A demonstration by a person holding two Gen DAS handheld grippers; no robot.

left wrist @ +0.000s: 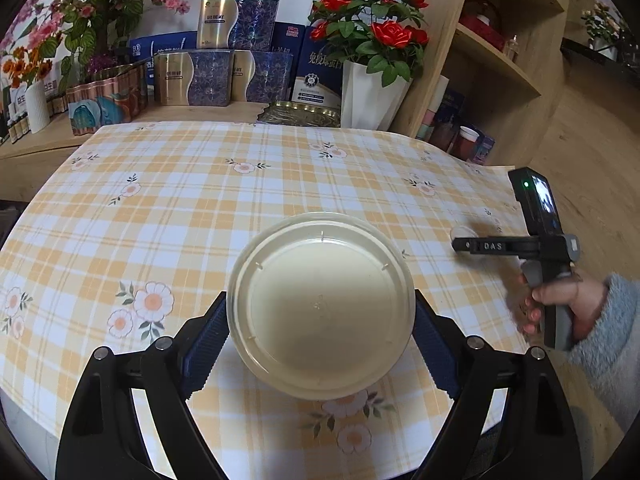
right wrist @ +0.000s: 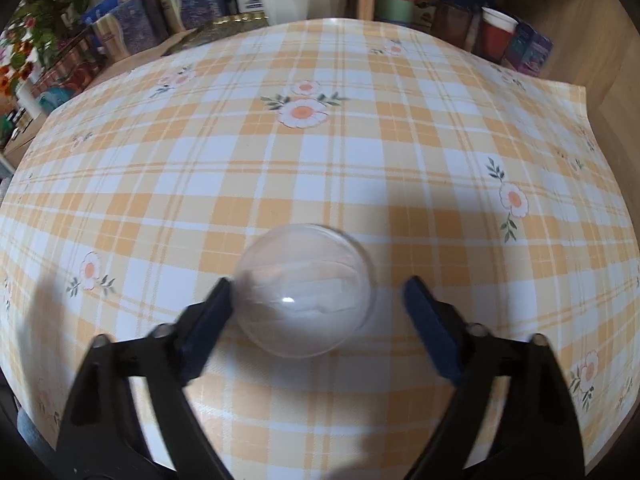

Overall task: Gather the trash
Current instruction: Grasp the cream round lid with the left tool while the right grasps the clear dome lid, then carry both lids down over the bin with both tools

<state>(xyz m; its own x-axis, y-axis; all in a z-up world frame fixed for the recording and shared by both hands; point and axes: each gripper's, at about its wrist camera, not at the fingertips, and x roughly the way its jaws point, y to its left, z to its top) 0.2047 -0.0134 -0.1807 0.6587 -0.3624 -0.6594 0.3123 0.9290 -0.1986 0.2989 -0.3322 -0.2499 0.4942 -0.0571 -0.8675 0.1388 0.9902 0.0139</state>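
Observation:
A cream plastic bowl (left wrist: 320,308) sits between the blue pads of my left gripper (left wrist: 320,316), which is shut on its sides over the checked tablecloth (left wrist: 200,208). A small clear plastic cup (right wrist: 305,290) lies between the fingers of my right gripper (right wrist: 318,294). The left pad touches the cup and the right pad stands apart from it, so this gripper is open. In the left wrist view my right gripper (left wrist: 460,244) shows side-on at the table's right edge, with the clear cup (left wrist: 464,233) faint at its tip.
Gift boxes (left wrist: 216,68), a white pot of red roses (left wrist: 372,60), pink flowers (left wrist: 92,8) and a gold tray (left wrist: 304,114) line the back. A wooden shelf unit (left wrist: 492,52) stands at the right, with cups (right wrist: 496,30) on its low shelf.

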